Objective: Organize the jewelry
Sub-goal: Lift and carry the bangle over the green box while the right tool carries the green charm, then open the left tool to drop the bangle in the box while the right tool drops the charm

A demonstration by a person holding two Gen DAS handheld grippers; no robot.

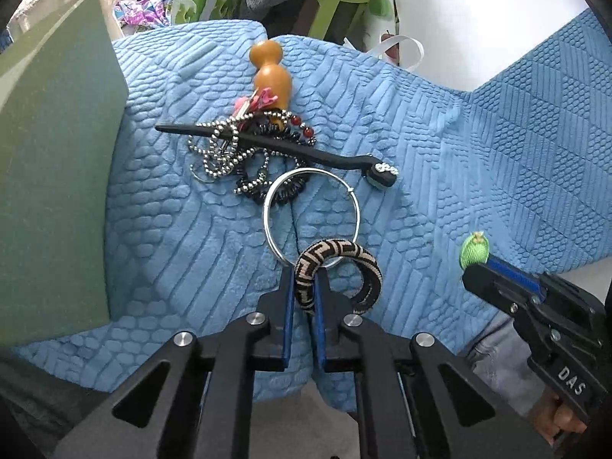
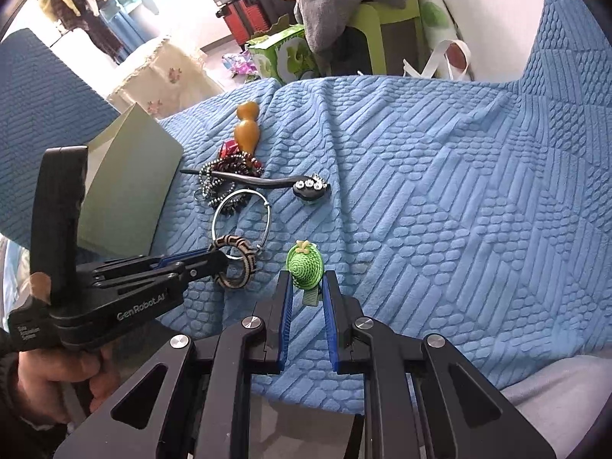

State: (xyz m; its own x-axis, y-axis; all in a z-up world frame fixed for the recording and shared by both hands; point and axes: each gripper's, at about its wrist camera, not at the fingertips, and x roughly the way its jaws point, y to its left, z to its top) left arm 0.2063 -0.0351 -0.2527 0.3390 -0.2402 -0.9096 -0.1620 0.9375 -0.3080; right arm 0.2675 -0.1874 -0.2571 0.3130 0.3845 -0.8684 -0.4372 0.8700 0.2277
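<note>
A blue quilted blanket (image 2: 440, 199) carries everything, with a pale green box (image 2: 126, 195) standing at its left side, seemingly the place for the pieces. Beside the box lies a tangle: a black hair stick (image 1: 267, 145) across bead chains, an amber gourd (image 1: 272, 76), and a silver hoop (image 1: 311, 216). The left gripper (image 1: 306, 287) is clamped on a patterned fabric bangle (image 1: 340, 267) that overlaps the hoop; lift straight up so the hoop is not dragged along. The right gripper (image 2: 306, 287) pinches a green knitted hat clip (image 2: 306, 266) narrowly; keep that pinch steady while carrying toward the box.
</note>
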